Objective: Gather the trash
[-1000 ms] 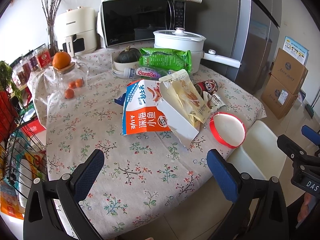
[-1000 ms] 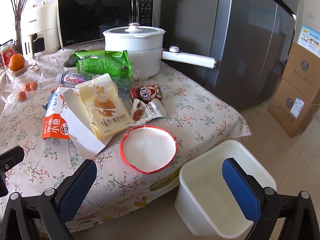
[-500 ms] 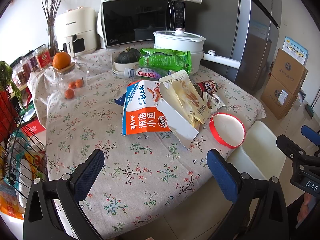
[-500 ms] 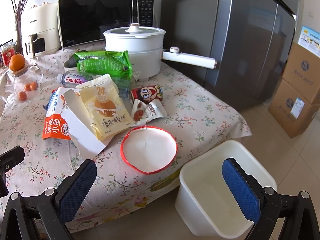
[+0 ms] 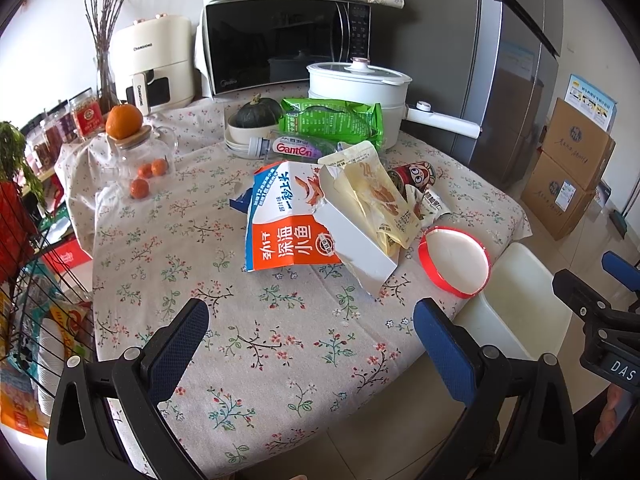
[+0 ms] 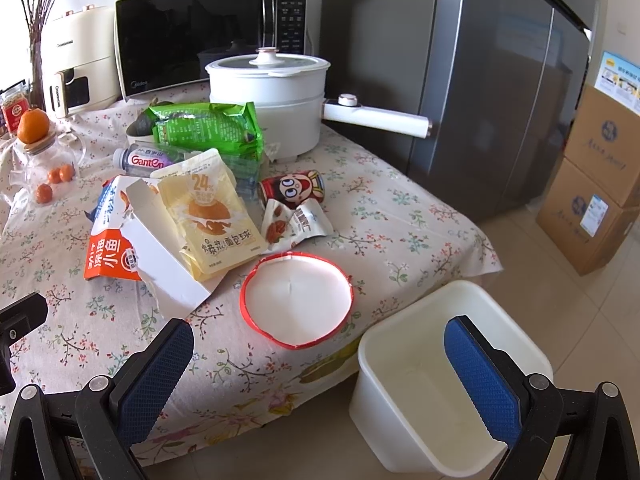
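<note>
Trash lies in a heap on the floral table: a torn orange-and-blue snack box, a yellow bread bag, a red-rimmed round lid, a small wrapper, a red can, a green bag and a Ganten bottle. An empty white bin stands on the floor by the table edge. My left gripper is open over the near table. My right gripper is open, between table edge and bin.
A white pot with a long handle, a microwave, an air fryer and a glass jar with oranges stand at the back. A fridge and cardboard boxes are to the right. A wire basket is at left.
Both views shifted very slightly; nothing on the table moved and both grippers stayed open.
</note>
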`<action>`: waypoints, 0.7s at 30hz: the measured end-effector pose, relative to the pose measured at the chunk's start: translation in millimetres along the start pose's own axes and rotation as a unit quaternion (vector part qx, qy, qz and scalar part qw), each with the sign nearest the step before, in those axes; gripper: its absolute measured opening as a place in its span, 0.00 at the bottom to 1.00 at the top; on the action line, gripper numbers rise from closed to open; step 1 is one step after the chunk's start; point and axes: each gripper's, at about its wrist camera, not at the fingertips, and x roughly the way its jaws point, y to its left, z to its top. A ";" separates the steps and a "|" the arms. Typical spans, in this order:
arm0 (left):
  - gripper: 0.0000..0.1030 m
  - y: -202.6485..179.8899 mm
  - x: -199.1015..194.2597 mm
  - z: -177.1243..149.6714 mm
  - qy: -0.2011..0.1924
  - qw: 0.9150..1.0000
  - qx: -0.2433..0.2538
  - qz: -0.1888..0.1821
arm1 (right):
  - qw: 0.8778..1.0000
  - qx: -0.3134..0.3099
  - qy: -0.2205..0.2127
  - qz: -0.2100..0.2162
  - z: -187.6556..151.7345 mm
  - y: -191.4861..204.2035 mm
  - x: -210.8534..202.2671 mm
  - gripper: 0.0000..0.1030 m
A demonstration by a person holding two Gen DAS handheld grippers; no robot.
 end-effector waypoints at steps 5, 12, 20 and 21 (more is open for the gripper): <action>1.00 0.3 -0.3 0.6 0.000 1.000 0.000 0.000 | 1.000 0.000 0.001 -0.001 -0.8 -1.1 0.9 1.00; 1.00 1.4 -1.6 2.6 0.000 1.000 0.000 0.001 | 1.000 0.001 -0.001 -0.004 -1.6 -2.7 0.8 1.00; 1.00 12.6 2.3 3.3 0.006 1.000 -0.014 -0.012 | 1.000 -0.002 0.004 -0.008 -0.2 -4.7 1.3 1.00; 1.00 14.3 3.9 3.4 0.008 1.000 -0.017 -0.016 | 1.000 -0.004 0.006 -0.008 0.3 -4.6 1.2 1.00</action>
